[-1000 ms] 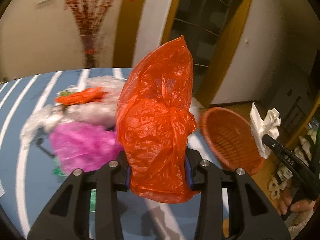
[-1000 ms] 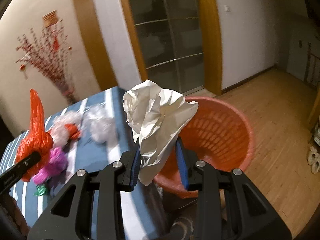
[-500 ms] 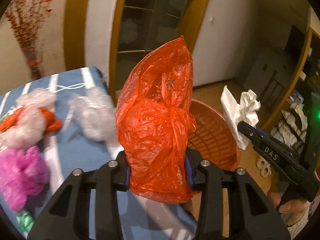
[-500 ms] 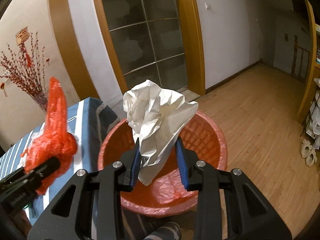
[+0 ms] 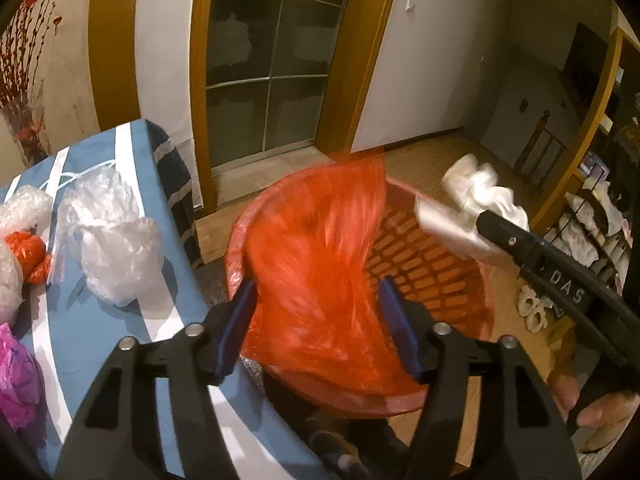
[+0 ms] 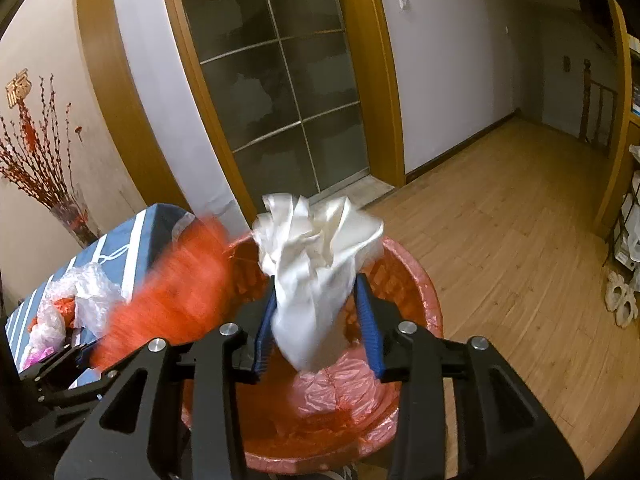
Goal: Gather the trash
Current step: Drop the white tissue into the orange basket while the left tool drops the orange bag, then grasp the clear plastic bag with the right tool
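While both pairs of jaws are opening above the red basket [image 6: 420, 292], hold the two pieces of trash loosely over it: left gripper [image 5: 320, 320] spread fairly wide around a blurred orange plastic bag [image 5: 316, 276], blue pads apart from its sides or barely brushing them; right gripper [image 6: 316, 320] parted more narrowly around a crumpled white paper [image 6: 316, 256], which hangs between the pads with its lower tip pointing down into the basket. Cannot tell whether either pad presses on the paper. Inside the basket, a thin red plastic liner [image 6: 344, 392], bunched at the bottom and folded over the rim. Sits on the wooden floor [image 6: 520, 240], just right of a table with a blue and white striped cloth [image 5: 132, 320]. On that cloth, to the left: a clear crumpled plastic bag [image 5: 112, 236] nearest the basket, a small orange scrap [image 5: 28, 252] beside it, more clear plastic [image 5: 20, 208] behind, and a pink bag [image 5: 16, 380] at the near left edge. At the lower right of the left view, fingers of a hand [image 5: 592, 412] on the right gripper's handle.
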